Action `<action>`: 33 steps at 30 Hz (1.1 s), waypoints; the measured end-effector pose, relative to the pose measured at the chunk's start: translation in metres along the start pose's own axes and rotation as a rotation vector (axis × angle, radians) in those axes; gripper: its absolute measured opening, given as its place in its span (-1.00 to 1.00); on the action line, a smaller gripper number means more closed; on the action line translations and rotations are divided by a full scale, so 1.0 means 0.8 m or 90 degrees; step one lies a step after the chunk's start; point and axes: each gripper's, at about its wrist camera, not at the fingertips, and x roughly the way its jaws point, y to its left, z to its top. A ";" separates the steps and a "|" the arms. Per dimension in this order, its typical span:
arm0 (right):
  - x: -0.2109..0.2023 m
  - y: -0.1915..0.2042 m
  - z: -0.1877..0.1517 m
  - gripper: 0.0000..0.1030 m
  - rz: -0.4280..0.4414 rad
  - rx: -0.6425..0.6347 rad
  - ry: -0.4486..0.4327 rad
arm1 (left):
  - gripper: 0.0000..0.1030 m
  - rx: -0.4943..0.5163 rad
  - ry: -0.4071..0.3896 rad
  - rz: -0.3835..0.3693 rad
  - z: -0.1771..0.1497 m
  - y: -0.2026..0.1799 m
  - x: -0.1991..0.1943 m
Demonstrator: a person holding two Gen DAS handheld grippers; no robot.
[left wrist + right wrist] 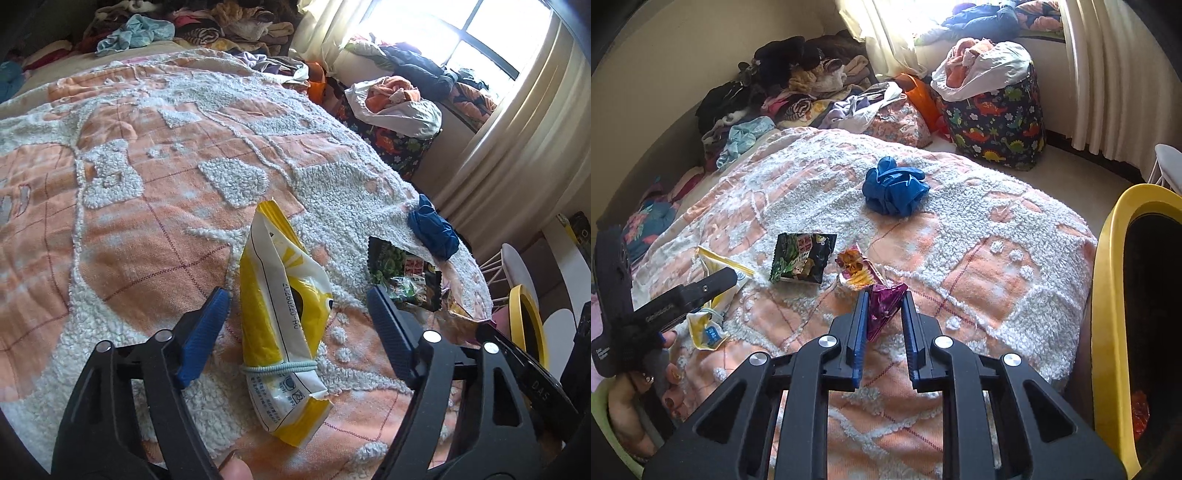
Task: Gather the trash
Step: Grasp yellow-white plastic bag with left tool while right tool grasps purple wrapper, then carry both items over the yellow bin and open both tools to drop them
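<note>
Four bits of trash sit on the orange-and-white blanket point(979, 229): one yellow wrapper point(284, 314) with a hair tie round it, one dark green packet point(802, 263), one purple wrapper point(882, 308) and one crumpled blue glove wad point(894, 190). The left gripper point(299, 308) has its fingers spread wide either side of the yellow wrapper, not touching it. The right gripper point(884, 325) has its two blue pads pinched on the purple wrapper's near end, near the blanket's middle. One yellow bin point(1115, 295) stands just right of the bed, and one dinosaur-print bag point(997, 122) sits by the curtains.
</note>
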 end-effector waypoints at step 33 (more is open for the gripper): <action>-0.124 -0.065 -0.006 -0.67 -0.010 0.073 -0.129 | -0.36 0.162 -0.046 -0.182 -0.005 -0.162 -0.050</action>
